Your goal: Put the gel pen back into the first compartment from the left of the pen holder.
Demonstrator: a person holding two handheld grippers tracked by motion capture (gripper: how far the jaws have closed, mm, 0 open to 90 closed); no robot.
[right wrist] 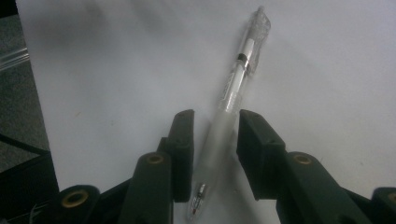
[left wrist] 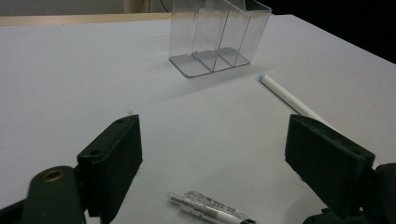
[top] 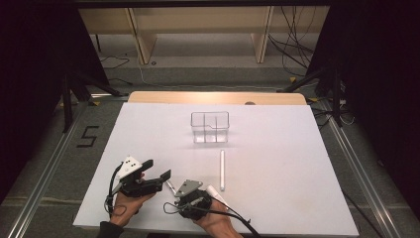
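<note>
A clear pen (right wrist: 243,60) with a frosted grip lies on the white table (top: 277,148) near the front edge. My right gripper (right wrist: 215,135) is low over it with its jaws close on either side of the grip section; a thin gap still shows on the left side, so it is open. In the high view that clear pen (top: 170,186) lies between my right gripper (top: 176,196) and my left gripper (top: 157,169). The left gripper (left wrist: 219,158) is wide open and holds nothing, with the clear pen (left wrist: 210,207) just below its jaws.
A clear divided organizer (top: 210,127) stands upright at the table's middle back, and the organizer (left wrist: 215,37) is ahead of the left gripper. A white pen (top: 222,169) lies in front of it, to the right of both hands; the white pen (left wrist: 289,100) runs behind the left gripper's right jaw.
</note>
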